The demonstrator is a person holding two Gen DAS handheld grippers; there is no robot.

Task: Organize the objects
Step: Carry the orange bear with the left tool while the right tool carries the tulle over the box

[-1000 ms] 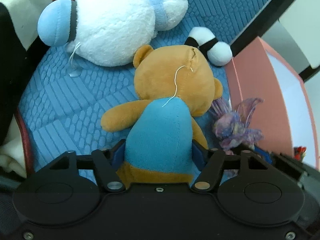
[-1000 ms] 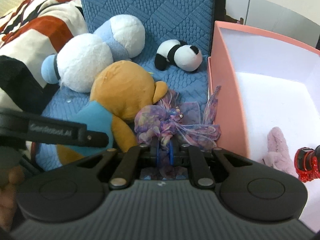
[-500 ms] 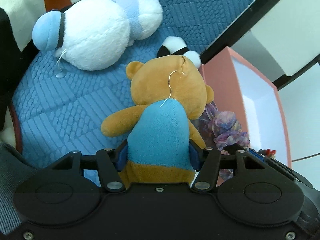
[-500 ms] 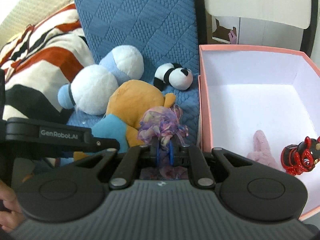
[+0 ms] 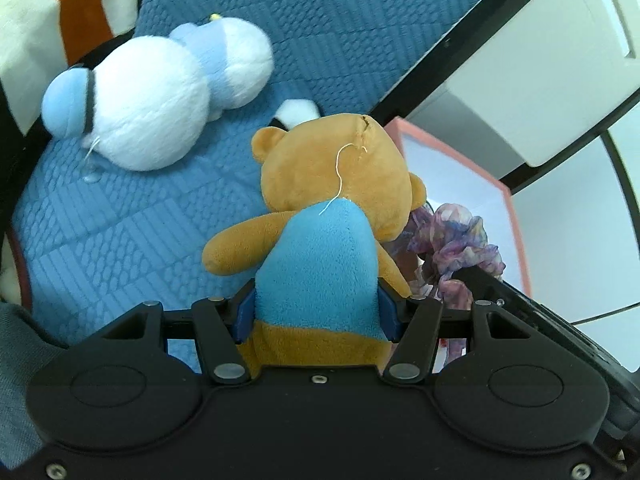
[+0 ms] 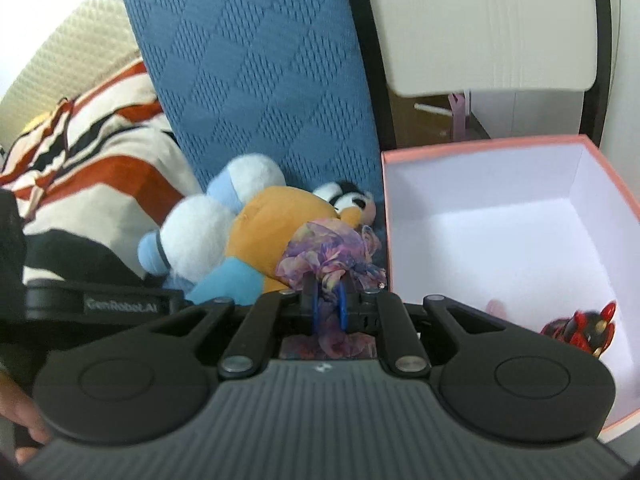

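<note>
So both tongs are loaded right now. The left gripper [image 5: 316,312] is clenched on the teddy bear [image 5: 320,240], pads squeezing the sides of its blue-shirted back, head pointing away from the tongs and one arm sticking out to the left. The right gripper [image 6: 329,307] is pinched nearly closed on a purple frilly scrunchie [image 6: 328,256], with most of the fabric bunched up past the fingertips and a bit trailing back between the pads.

Just beyond and to the left of the right tongs you can see the bear again, close beside the scrunchie. Right of the tongs is the pink box [image 6: 472,145], open, with a red figurine [image 6: 580,326] and something pale pink on its floor.

Farther out past the bear: a white and blue plush [image 5: 156,108] and a small panda plush [image 6: 348,199] lying on the blue cushion [image 5: 120,216], striped blanket [image 6: 92,160] off to the left.

My guess is both items are headed for the box. Risks as I see it: the two tongs are really close together, so they could knock into each other over the opening. The scrunchie's loose frills could snag on the pads at release, and the bear could catch the near wall if carried low.
</note>
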